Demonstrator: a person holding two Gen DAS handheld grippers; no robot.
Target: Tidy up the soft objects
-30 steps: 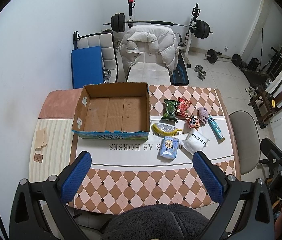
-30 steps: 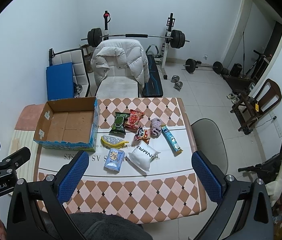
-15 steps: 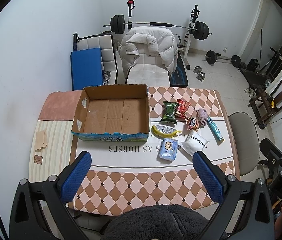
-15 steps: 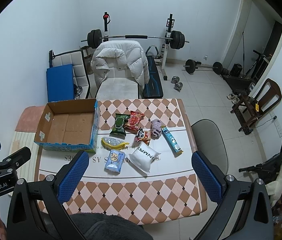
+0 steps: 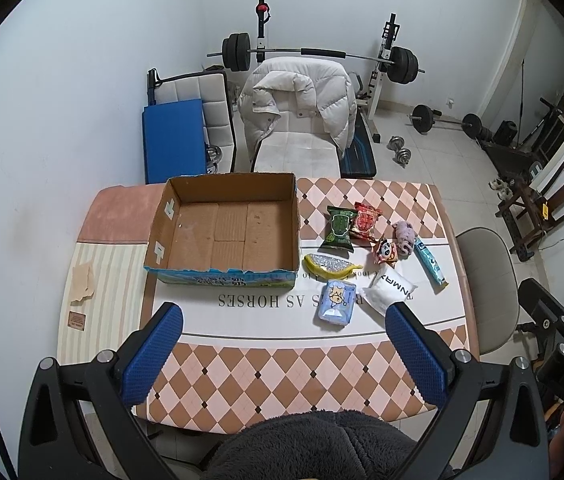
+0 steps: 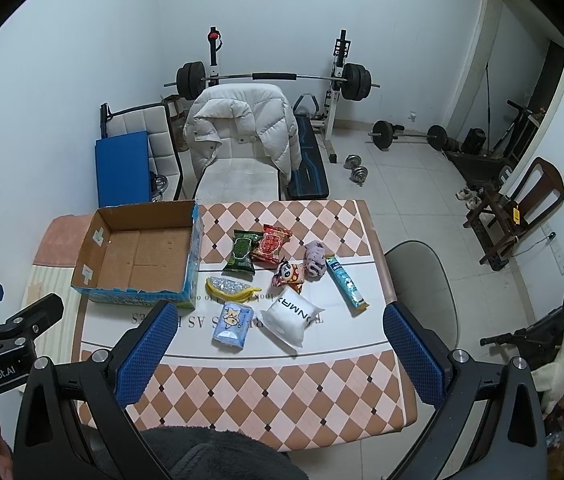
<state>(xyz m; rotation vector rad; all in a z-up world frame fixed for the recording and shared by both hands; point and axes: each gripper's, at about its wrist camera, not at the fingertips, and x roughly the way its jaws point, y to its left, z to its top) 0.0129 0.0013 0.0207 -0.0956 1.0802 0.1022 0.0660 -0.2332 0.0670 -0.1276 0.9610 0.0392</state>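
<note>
My left gripper (image 5: pixel 280 334) jaws wide apart, holding nothing, high above table (image 5: pixel 282 380); my right gripper (image 6: pixel 278 334) same, spread and empty; cardboard box (image 5: pixel 224 232) on left part of table, nothing inside; all soft things lie to right of box, none packed yet: green packet (image 5: pixel 338 227), red packet (image 5: pixel 366 220), yellow banana pouch (image 5: pixel 328 266), blue tissue pack (image 5: pixel 336 303), white pillow pack (image 5: pixel 390 293), panda packet (image 5: pixel 387 251), purple plush (image 5: pixel 404 236), teal tube (image 5: pixel 429 261); I judge task at very start, whole sorting left.
</note>
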